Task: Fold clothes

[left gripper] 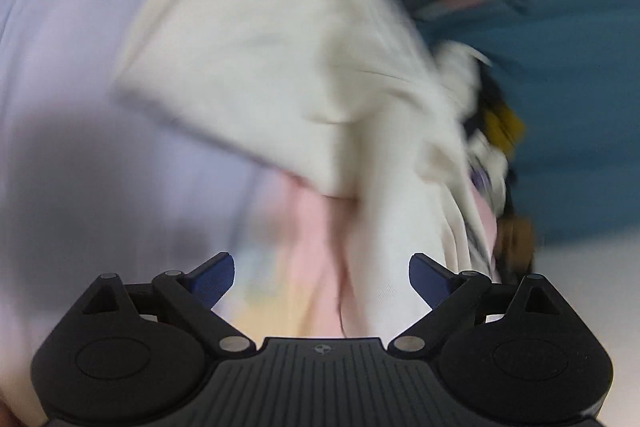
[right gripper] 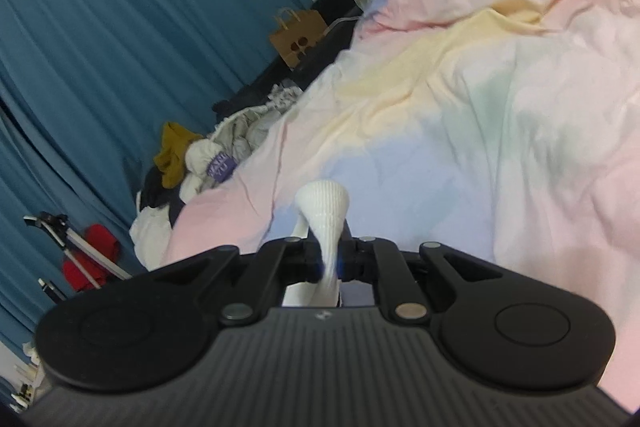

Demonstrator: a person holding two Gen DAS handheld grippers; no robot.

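A ribbed white garment edge (right gripper: 326, 223) is pinched between the closed jaws of the right hand-held gripper (right gripper: 330, 265); the cloth fans out just ahead of the fingertips and runs back between the linkages. In the left wrist view, a cream-white garment (left gripper: 256, 59) lies spread and blurred on the bed ahead of the left hand-held gripper (left gripper: 322, 281), whose blue pads (left gripper: 214, 281) stand wide apart with nothing between them; whether this is the same garment the right one holds cannot be told.

Under both lies a pastel duvet (right gripper: 500, 115) in pink, yellow, pale blue and green, rumpled into ridges ahead and to the right of the right hand-held gripper. To its left, at the bed's edge, is a heap of clothes (right gripper: 224, 151) with a mustard piece (right gripper: 174, 153) and white and dark items. Farther ahead stands a brown paper bag (right gripper: 298, 37). A blue curtain (right gripper: 120, 27) fills the left side, with a tripod (right gripper: 76, 255) and something red (right gripper: 94, 251) before it.
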